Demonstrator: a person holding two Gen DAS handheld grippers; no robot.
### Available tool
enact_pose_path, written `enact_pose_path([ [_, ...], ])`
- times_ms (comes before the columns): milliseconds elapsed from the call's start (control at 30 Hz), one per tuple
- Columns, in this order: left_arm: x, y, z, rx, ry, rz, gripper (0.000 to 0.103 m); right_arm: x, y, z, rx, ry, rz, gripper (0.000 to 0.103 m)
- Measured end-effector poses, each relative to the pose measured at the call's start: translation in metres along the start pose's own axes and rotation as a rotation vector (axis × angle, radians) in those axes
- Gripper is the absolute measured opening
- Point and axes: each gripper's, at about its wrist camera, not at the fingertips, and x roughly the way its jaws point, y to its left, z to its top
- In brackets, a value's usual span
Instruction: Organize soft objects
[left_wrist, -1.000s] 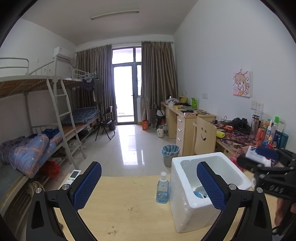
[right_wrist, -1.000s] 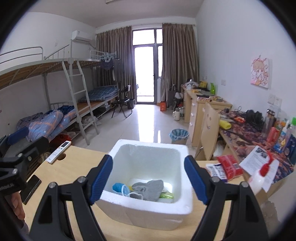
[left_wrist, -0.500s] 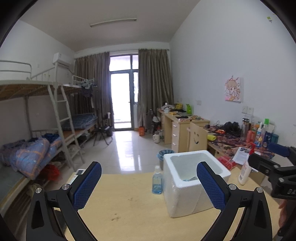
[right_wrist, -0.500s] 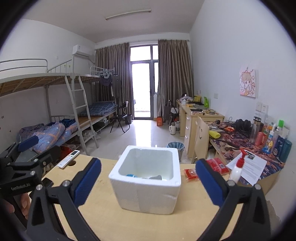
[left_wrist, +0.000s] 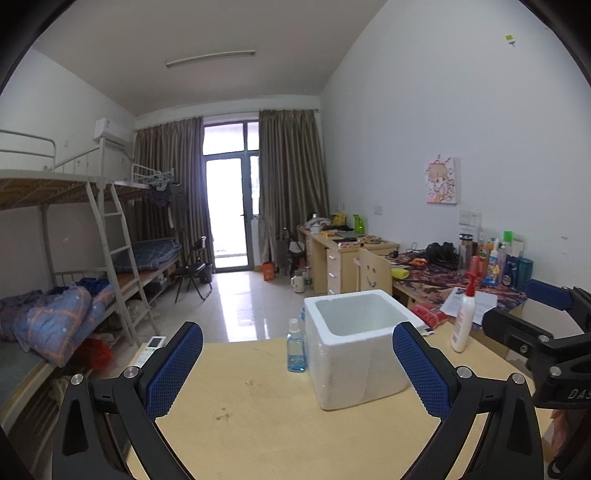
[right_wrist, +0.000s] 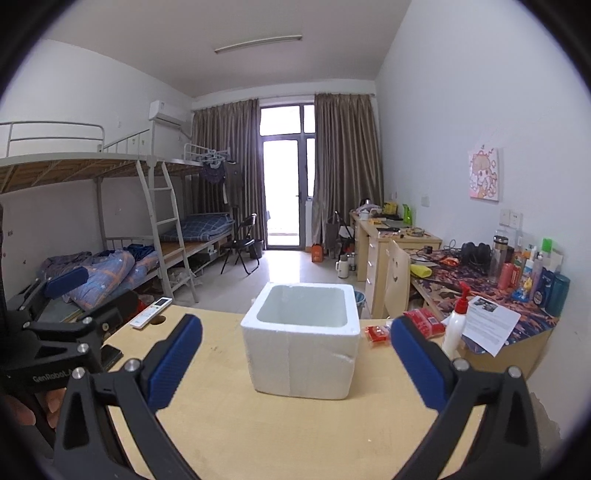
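A white foam box stands upright on the pale wooden table. From this low angle only its inner walls show, and whatever lies inside is hidden. My left gripper is open and empty, back from the box and to its left. My right gripper is also open wide with nothing between its blue pads, facing the box from a distance. Each gripper shows at the edge of the other's view: the right gripper and the left gripper, held by a hand.
A blue sanitizer bottle stands against the box's left side. A white pump bottle and red packets lie to its right. A remote and a dark phone sit at the table's left. Bunk beds and desks lie beyond.
Both grippers have drawn back from the box, so it looks smaller and farther away. The grey cloth and blue items inside have dropped out of sight. The right jaws have widened.
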Motion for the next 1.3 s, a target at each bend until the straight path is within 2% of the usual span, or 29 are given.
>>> enact_pose_path([
  [200,-0.019,-0.002,-0.018,-0.015,-0.01,-0.052,0.103,-0.012,-0.002,-0.018,0.005,-0.021,0.011,0.103],
  [367,-0.027,-0.007,-0.038,-0.007,-0.025,-0.058,0.103,-0.022,-0.004,-0.038,0.016,-0.038,0.019,0.103],
  [467,-0.029,-0.013,-0.056,-0.004,-0.011,-0.078,0.103,-0.027,-0.002,-0.051,0.019,-0.035,0.016,0.103],
  [600,-0.029,-0.017,-0.081,0.014,0.009,-0.055,0.103,-0.035,0.0,-0.072,0.022,-0.061,0.001,0.103],
  [833,-0.033,-0.013,-0.119,-0.018,0.029,-0.094,0.103,-0.04,0.001,-0.104,0.022,-0.046,-0.005,0.103],
  [967,-0.039,-0.009,-0.134,-0.051,0.01,-0.11,0.103,-0.046,0.002,-0.117,0.025,-0.058,0.007,0.103],
  [1067,-0.046,-0.01,-0.142,-0.048,-0.031,-0.107,0.103,-0.048,0.003,-0.122,0.017,-0.063,-0.019,0.103],
  [1133,-0.05,-0.013,-0.146,-0.042,-0.057,-0.106,0.103,-0.048,0.001,-0.125,0.035,-0.059,-0.006,0.103],
  [1300,-0.055,-0.02,-0.153,-0.034,-0.047,-0.107,0.103,-0.056,-0.002,-0.129,0.081,-0.054,-0.005,0.103],
])
